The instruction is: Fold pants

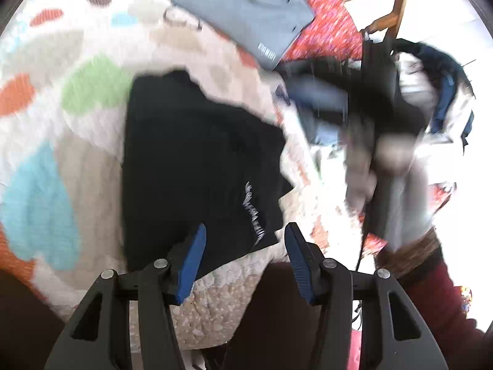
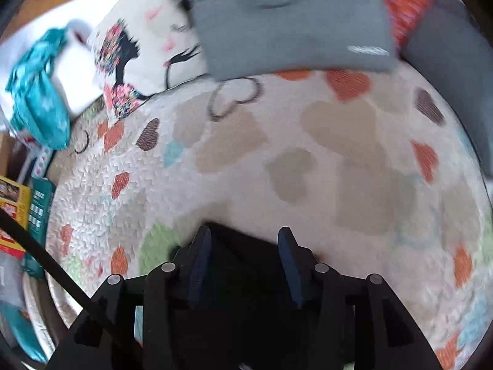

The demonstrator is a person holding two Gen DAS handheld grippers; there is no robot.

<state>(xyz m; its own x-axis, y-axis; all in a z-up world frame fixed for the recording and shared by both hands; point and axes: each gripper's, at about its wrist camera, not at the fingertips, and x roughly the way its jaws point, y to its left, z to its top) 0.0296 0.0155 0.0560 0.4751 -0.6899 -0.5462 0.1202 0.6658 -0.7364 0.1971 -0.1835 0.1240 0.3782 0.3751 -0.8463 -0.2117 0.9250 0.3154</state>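
Black pants lie folded on a heart-patterned quilt, with white lettering near their near right corner. My left gripper is open above the near edge of the pants, holding nothing. In the left wrist view the right gripper shows blurred at the upper right, held by a gloved hand. In the right wrist view my right gripper is open, with the black pants showing between and below its fingers. The quilt spreads ahead of it.
Folded grey pants lie at the far side, also in the right wrist view. A printed pillow, a teal cloth and boxes sit left. A wooden chair and a clothes pile stand right.
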